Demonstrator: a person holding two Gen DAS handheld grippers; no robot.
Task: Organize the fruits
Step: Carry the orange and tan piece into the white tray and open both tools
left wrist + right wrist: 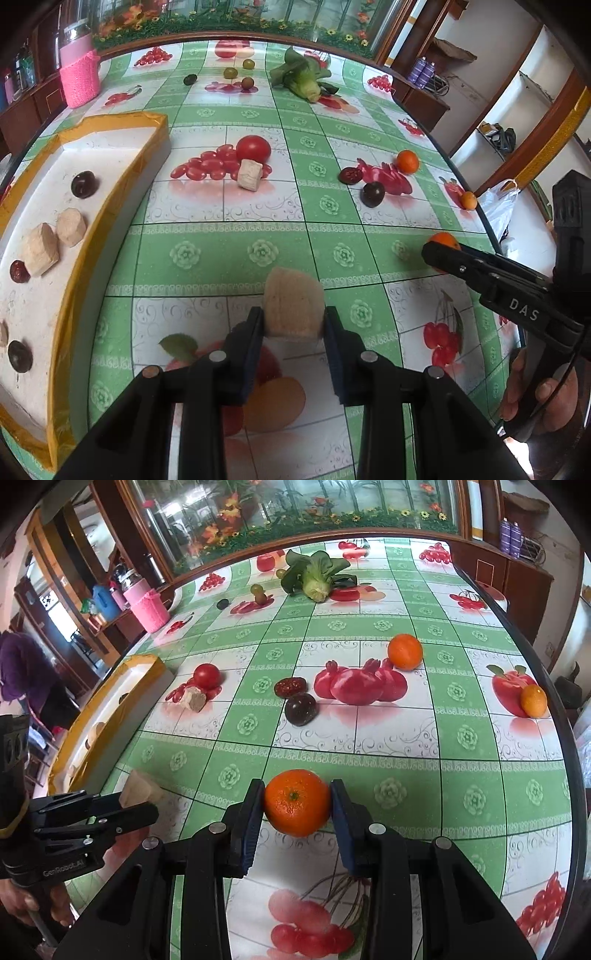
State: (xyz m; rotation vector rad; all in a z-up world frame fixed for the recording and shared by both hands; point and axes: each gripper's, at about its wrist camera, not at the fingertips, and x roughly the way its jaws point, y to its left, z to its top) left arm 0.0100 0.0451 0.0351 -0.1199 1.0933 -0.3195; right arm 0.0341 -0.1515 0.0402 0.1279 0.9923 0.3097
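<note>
Counts, taken relative to the yellow-rimmed tray (110, 122): inside it, three dark plums (84, 183), two beige blocks (70, 226), one red date (18, 271). On the tablecloth (229, 236) beside the tray, one tomato (253, 148) touching one beige chunk (250, 174). Left gripper (294, 325), angled downward, jaws clamped on a beige block (293, 308). Right gripper (297, 808), also pitched down, jaws clamped on an orange (297, 802), well apart from the tray.
</note>
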